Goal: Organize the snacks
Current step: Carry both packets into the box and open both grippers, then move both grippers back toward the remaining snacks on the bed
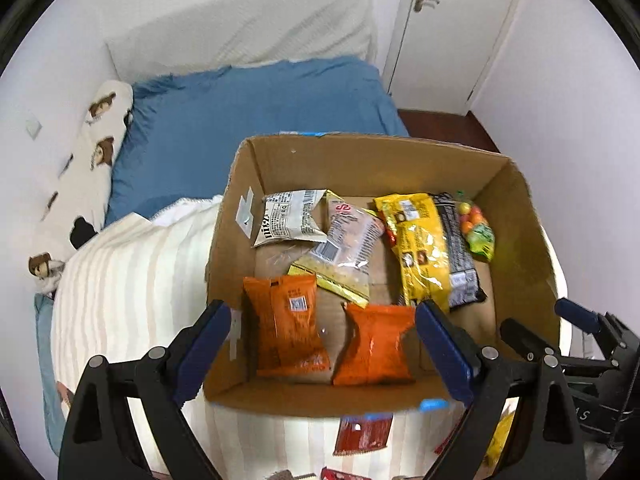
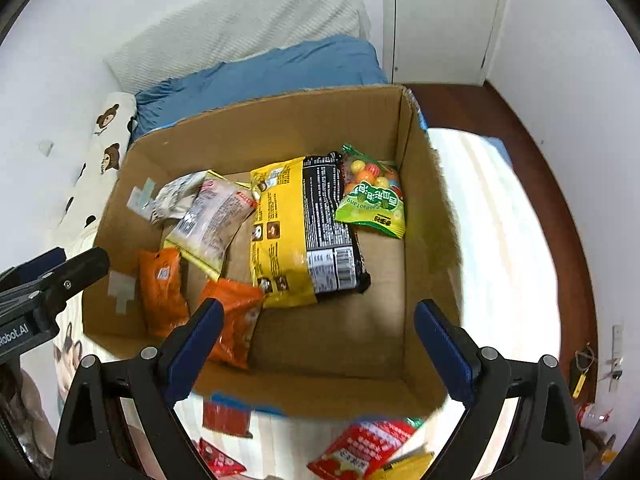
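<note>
Your left gripper [image 1: 324, 348] gaped empty, your right gripper [image 2: 318, 346] likewise, both above the snack-filled cardboard box [image 1: 520, 248].

Open cardboard box [image 1: 520, 264] on the striped bedding. Inside, lying flat: two orange packets [image 1: 286, 326] side by side at the near wall, a white packet [image 1: 290, 218] at far left, a clear packet [image 1: 346, 246] tilted mid-floor, a yellow bag [image 2: 280, 236] overlapping a black one [image 2: 330, 228], green candy bag [image 2: 374, 200] in the far right corner. Red packets [image 2: 364, 446] lie outside, in front of the box.

Open cardboard box [image 2: 280, 128], snack packets inside
</note>
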Motion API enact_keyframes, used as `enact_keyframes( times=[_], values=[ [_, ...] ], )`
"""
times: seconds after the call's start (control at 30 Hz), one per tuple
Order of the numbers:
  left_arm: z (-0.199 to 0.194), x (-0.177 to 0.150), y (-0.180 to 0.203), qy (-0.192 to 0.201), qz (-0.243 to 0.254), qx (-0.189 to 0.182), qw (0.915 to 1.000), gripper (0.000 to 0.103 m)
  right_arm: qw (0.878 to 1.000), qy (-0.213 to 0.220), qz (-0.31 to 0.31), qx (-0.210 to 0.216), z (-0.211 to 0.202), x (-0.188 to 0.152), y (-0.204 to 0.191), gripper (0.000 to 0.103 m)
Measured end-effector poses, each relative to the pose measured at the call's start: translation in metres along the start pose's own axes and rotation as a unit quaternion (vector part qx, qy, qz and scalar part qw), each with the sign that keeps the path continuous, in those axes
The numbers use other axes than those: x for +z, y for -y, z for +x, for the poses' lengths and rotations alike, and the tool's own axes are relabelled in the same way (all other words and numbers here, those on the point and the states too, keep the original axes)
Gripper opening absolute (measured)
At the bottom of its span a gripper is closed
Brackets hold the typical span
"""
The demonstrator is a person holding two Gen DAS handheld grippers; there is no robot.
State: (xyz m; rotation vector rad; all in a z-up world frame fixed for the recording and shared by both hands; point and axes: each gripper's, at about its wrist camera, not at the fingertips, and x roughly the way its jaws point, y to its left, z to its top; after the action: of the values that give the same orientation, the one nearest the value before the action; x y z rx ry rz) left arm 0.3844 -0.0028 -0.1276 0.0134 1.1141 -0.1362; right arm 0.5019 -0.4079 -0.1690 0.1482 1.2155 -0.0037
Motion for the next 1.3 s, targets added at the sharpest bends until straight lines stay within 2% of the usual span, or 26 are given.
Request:
enact_keyframes(
  times=[0.17, 0.4, 0.5, 0.63, 0.77, 0.8, 0.87, 0.97, 1.1, 1.2, 1.3],
  values=[
    [-0.03, -0.021, 0.006, 0.017, 0.004, -0.012, 0.9998, 0.094, 0.999, 0.034, -0.004, 0.007, -0.04, -0.019, -0.003, 0.098],
    [-0.069, -0.05, 0.012, 0.035, -0.002, -0.024, 0.9991, 0.094, 0.998, 0.058, 0.004, 0.029, -0.083, -0.047, 0.003, 0.098],
    [-0.081, -0.063, 0.011, 0.039, -0.009, -0.025, 0.9989, 0.094, 0.998, 0.056, 0.01, 0.035, -0.092, -0.063, 0.007, 0.098],
    [-0.083, -0.092, 0.004, 0.027, -0.022, -0.01, 0.9993, 0.094, 0.998, 0.022, 0.033, 0.049, -0.083, -0.098, 0.022, 0.098],
    [-0.059, -0.133, -0.012, -0.019, -0.051, 0.011, 0.9985, 0.094, 0.994, -0.031, 0.076, 0.068, -0.043, -0.131, 0.042, 0.097],
    [-0.046, -0.148, -0.018, -0.044, -0.063, 0.015, 0.997, 0.094, 0.993, -0.039, 0.083, 0.074, -0.034, -0.138, 0.046, 0.095],
    [-0.025, -0.17, -0.026, -0.082, -0.081, 0.015, 0.9932, 0.094, 0.99, -0.064, 0.092, 0.081, -0.017, -0.148, 0.047, 0.073],
    [0.009, -0.206, -0.037, -0.138, -0.107, 0.014, 0.9845, 0.094, 0.988, -0.087, 0.081, 0.094, -0.003, -0.164, 0.039, 0.073],
    [0.054, -0.245, -0.04, -0.209, -0.135, -0.005, 0.9686, 0.094, 0.983, -0.129, 0.069, 0.113, 0.018, -0.191, 0.021, 0.073],
    [0.075, -0.257, -0.035, -0.232, -0.134, -0.001, 0.9634, 0.093, 0.977, -0.168, 0.059, 0.118, 0.035, -0.208, 0.01, 0.073],
    [0.083, -0.266, -0.034, -0.236, -0.131, 0.008, 0.9629, 0.054, 0.974, -0.192, 0.033, 0.117, 0.051, -0.225, -0.005, 0.073]
  ],
)
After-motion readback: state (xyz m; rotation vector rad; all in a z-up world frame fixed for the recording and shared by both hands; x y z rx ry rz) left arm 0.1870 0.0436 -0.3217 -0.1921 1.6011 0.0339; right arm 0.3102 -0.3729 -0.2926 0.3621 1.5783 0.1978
